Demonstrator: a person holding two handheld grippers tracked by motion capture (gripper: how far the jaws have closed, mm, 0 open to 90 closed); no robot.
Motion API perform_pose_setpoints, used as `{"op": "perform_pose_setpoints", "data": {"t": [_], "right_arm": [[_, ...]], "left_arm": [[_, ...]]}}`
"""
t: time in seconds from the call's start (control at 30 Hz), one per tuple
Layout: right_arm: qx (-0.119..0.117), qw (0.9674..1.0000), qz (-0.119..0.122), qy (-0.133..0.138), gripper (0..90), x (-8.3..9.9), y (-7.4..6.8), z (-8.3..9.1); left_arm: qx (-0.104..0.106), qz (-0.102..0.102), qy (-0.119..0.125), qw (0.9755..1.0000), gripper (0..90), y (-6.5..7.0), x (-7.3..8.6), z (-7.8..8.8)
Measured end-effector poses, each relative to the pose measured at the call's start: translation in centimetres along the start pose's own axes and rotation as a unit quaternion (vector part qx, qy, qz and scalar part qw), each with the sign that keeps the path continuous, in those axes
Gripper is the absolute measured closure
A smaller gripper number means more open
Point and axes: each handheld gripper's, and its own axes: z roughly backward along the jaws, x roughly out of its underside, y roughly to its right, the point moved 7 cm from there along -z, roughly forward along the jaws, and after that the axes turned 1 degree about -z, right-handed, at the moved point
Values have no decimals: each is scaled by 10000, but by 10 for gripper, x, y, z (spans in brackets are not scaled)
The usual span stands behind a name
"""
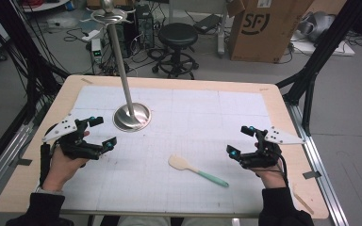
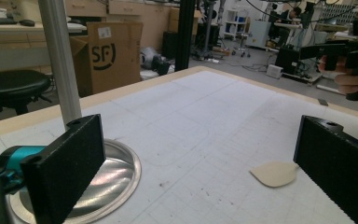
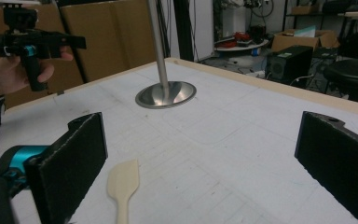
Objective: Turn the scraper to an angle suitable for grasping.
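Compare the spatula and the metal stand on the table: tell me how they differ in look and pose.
The spatula lies flat on the white mat; the metal stand rises upright as a tall pole from a round base.
The spatula is cream-bladed with a green handle; the stand is shiny silver all over.
The spatula lies nearer the person, between both hands; the stand sits farther back, toward the left claw.
Both rest on the mat, untouched by either claw.

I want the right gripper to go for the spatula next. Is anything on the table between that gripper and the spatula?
Nothing visible is. The spatula lies flat on the white mat, with bare mat between it and the open right gripper. The metal stand sits farther off, nearer the left gripper.
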Motion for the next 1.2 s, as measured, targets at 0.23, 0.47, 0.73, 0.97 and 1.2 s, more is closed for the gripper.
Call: {"op": "perform_pose_setpoints", "data": {"t": [0.23, 0.47, 0.73, 0.97, 1.2], "right_arm": [[-240, 9992, 141, -296, 68, 11, -10, -3], [-503, 9972, 245, -489, 401, 26, -20, -2], [-462, 9947, 236, -886, 800, 51, -29, -3], [-657, 9875, 211, -1417, 895, 78, -38, -5], [-783, 9788, 182, -1883, 897, 91, -51, -10]], "left_arm": [[-2, 3, -107, 9999, 26, 0, 3, -2], [9, 43, -59, 10000, 26, 0, 2, -2], [3, 25, -55, 10000, 26, 0, 2, -2], [13, 51, -70, 10000, 26, 0, 3, -3], [17, 66, -58, 10000, 26, 0, 3, -3]]}}
